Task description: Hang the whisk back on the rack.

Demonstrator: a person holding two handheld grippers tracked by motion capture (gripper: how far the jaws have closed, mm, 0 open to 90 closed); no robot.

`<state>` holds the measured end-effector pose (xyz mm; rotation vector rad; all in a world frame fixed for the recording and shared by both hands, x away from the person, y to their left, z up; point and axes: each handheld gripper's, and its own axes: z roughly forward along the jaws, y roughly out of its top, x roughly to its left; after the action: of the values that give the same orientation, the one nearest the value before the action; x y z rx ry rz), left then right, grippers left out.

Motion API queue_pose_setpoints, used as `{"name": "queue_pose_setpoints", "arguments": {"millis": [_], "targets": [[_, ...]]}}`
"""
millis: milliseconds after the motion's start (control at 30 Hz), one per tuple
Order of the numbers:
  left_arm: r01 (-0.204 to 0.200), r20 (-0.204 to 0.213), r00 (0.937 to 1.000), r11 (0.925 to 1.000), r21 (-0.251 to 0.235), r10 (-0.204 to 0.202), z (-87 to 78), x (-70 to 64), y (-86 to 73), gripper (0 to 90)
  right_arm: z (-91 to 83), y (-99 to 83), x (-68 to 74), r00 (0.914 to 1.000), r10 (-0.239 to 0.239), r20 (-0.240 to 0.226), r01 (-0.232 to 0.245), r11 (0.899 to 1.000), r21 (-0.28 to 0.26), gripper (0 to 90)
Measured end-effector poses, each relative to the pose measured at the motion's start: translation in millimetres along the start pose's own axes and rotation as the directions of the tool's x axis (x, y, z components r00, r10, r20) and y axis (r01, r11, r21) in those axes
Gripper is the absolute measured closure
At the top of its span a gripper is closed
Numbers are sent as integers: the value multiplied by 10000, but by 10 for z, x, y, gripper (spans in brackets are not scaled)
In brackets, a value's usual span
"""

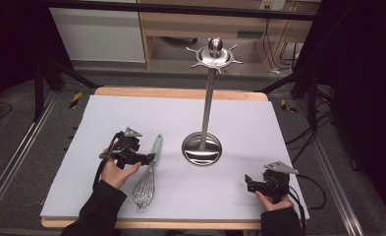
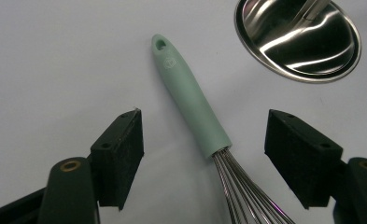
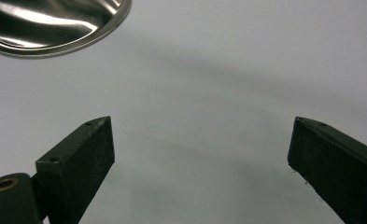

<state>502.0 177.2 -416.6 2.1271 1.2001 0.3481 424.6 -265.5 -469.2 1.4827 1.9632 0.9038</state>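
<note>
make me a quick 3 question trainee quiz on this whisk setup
1. True or false: the left claw is shut on the mint-green-handled wire whisk.
2. On which part of the whisk do the left claw's open jaws line up? A) hanging hole B) lower handle, near the wires C) wire tip
3. What stands beside the whisk on the pale grey table mat?

Key
1. False: the jaws stand open on either side, apart from the handle.
2. B
3. A tall steel utensil stand with a round base. The right claw, also open, waits over bare mat.
</note>
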Motion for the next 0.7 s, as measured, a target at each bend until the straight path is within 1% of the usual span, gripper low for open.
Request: {"name": "queue_pose_setpoints", "arguments": {"millis": [67,100,133,167,200,233,300,400,433,467,533,700], "targets": [[3,-40,10000,9999,168,-3,35,-2,3,283,3,1,0,10000,-9,9,9,10000,11,76],[3,-40,10000,9999,168,-3,35,-2,3,288,3,1,0,10000,-9,9,9,10000,11,76],[20,-66,10000,9994,332,-18,70,-3,4,295,7,1,3,10000,29,5,-29,10000,50,77],[20,-66,10000,9994,332,-18,70,-3,4,301,8,1,5,10000,49,-3,-49,10000,48,77],[49,-51,10000,9987,508,-47,102,-5,4,306,8,1,6,10000,57,-13,-57,10000,57,77],[49,-51,10000,9987,508,-47,102,-5,4,309,8,1,6,10000,57,-13,-57,10000,57,77],[109,-37,9999,9978,657,-107,153,-18,4,335,10,1,4,10000,18,2,-18,10000,72,77],[74,-39,10000,9958,916,-71,207,-38,5,345,14,2,1,10000,-22,4,22,10000,97,77],[74,-39,10000,9958,916,-71,207,-38,5,351,14,2,1,10000,-22,4,22,10000,97,77],[43,-91,10000,9944,1057,-33,243,-51,7,361,16,2,1,10000,-26,2,25,9999,104,78],[92,-58,9999,9923,1234,-86,282,-58,9,374,17,2,2,10000,-28,2,28,9999,112,78],[211,-10,9998,9874,1565,-212,361,-66,3,452,15,2,2,10000,-27,-7,27,9999,115,78]]}}
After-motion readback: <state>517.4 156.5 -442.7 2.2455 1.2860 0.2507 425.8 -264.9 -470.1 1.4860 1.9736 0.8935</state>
